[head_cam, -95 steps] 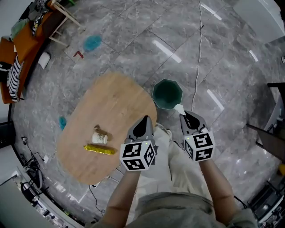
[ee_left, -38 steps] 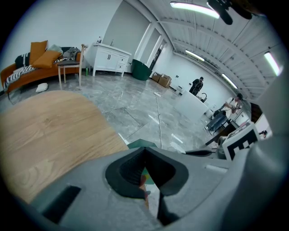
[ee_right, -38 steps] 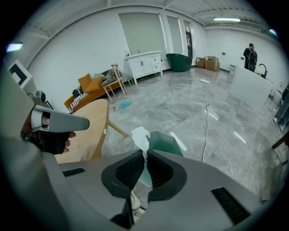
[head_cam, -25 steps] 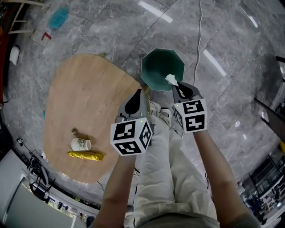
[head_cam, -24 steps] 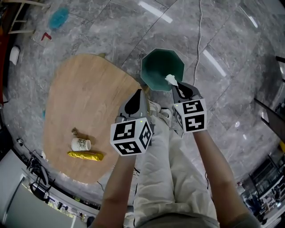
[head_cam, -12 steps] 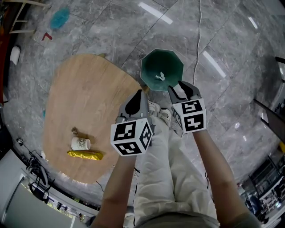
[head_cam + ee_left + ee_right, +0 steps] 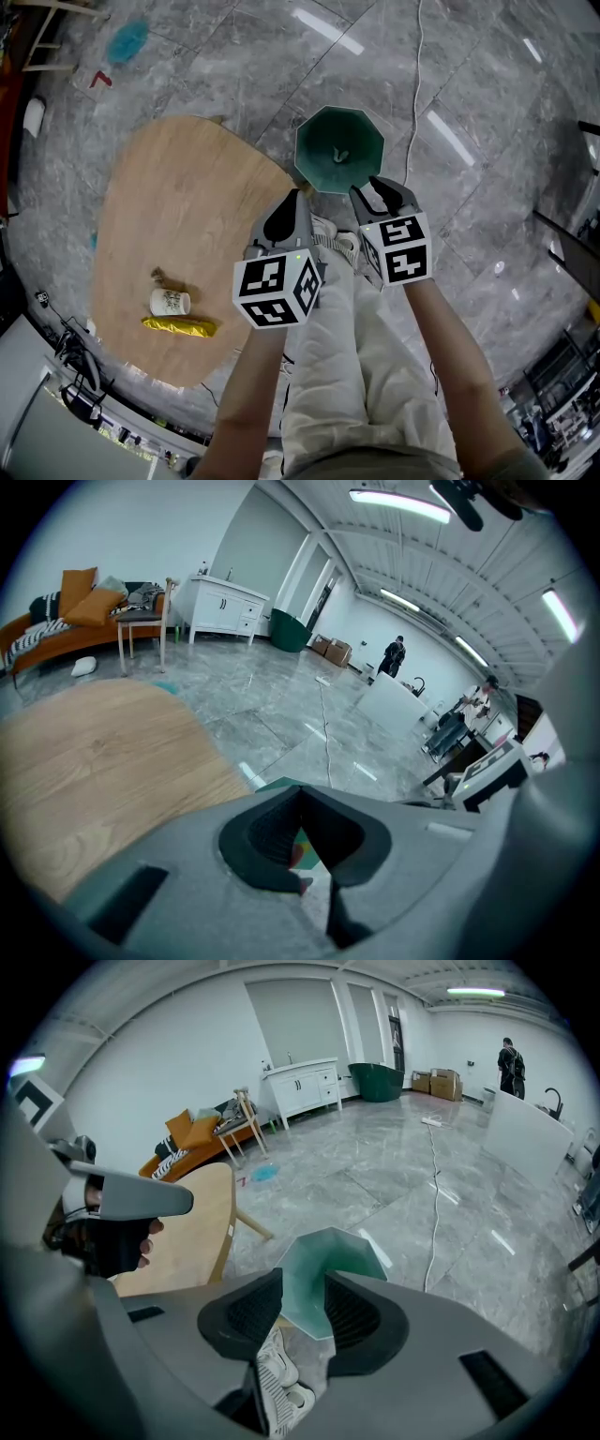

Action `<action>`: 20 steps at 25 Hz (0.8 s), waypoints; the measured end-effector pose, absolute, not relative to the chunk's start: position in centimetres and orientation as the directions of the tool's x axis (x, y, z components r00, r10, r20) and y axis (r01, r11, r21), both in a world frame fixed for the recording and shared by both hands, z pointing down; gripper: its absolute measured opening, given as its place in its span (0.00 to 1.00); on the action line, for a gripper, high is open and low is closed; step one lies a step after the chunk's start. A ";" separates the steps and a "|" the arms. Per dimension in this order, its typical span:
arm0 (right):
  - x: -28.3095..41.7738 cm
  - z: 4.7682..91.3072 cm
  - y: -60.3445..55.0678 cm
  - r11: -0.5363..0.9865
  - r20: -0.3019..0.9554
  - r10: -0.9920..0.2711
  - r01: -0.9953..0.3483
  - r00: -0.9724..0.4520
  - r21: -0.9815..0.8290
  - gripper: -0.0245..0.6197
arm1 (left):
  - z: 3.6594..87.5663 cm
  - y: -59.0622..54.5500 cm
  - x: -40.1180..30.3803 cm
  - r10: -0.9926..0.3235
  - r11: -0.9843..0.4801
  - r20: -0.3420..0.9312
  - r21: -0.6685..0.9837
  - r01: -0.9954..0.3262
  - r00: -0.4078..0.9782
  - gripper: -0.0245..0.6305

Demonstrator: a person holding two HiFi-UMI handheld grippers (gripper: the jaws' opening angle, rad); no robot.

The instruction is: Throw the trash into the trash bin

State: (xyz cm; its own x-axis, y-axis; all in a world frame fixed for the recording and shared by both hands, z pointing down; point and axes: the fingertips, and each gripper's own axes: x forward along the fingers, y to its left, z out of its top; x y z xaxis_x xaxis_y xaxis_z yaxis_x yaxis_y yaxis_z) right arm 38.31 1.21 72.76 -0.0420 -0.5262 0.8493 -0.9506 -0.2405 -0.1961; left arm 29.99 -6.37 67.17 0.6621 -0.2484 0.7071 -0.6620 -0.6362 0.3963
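Lying in bin (image 7: 314,141), trash (image 7: 339,156) is beyond just-opened, empty right hand-held gripper (image 7: 373,187).

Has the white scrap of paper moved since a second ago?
Yes. The scrap left the right tongs at the near rim and now lies inside the green bin; the tongs have just opened, empty.

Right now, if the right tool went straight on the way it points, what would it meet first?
Probably the green trash bin: the right tool has open jaws, and they frame the bin's mouth. Depth is unclear.
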 end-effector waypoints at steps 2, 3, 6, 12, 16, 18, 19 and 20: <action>38.3 72.4 1.1 -0.237 0.844 -0.535 -0.952 -0.040 -0.195 0.23 | 67.1 -6.3 30.0 -0.251 -0.635 0.706 0.396 -0.663 0.662 0.05; 38.3 72.2 1.0 -0.239 0.841 -0.540 -0.951 -0.037 -0.195 0.21 | 67.1 -6.3 30.0 -0.253 -0.636 0.706 0.394 -0.664 0.661 0.05; 38.5 71.9 0.9 -0.248 0.833 -0.553 -0.951 -0.017 -0.184 0.14 | 67.2 -6.4 29.9 -0.259 -0.635 0.712 0.384 -0.670 0.653 0.05; 38.5 71.7 1.0 -0.247 0.832 -0.555 -0.953 -0.008 -0.173 0.07 | 67.1 -6.0 29.6 -0.250 -0.633 0.712 0.392 -0.667 0.656 0.05; 38.4 71.3 1.1 -0.245 0.828 -0.561 -0.954 -0.005 -0.171 0.07 | 66.9 -5.7 29.5 -0.238 -0.623 0.707 0.416 -0.663 0.667 0.05; 38.4 71.2 1.0 -0.245 0.826 -0.564 -0.955 -0.002 -0.170 0.07 | 66.8 -5.7 29.5 -0.232 -0.615 0.700 0.432 -0.659 0.675 0.05; 38.4 71.1 1.0 -0.246 0.825 -0.565 -0.954 -0.001 -0.170 0.07 | 66.7 -5.7 29.5 -0.230 -0.615 0.697 0.437 -0.656 0.679 0.05; 38.4 71.0 1.1 -0.247 0.824 -0.567 -0.954 0.000 -0.170 0.07 | 66.6 -5.7 29.6 -0.228 -0.620 0.694 0.437 -0.651 0.683 0.05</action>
State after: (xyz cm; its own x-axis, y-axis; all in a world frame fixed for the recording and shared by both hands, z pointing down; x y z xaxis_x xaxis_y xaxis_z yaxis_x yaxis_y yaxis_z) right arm 38.40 1.07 71.01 -0.0001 -0.5668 0.8238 -0.9540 -0.2470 -0.1701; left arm 29.58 -5.68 66.62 0.6827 -0.2283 0.6941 -0.6515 -0.6203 0.4367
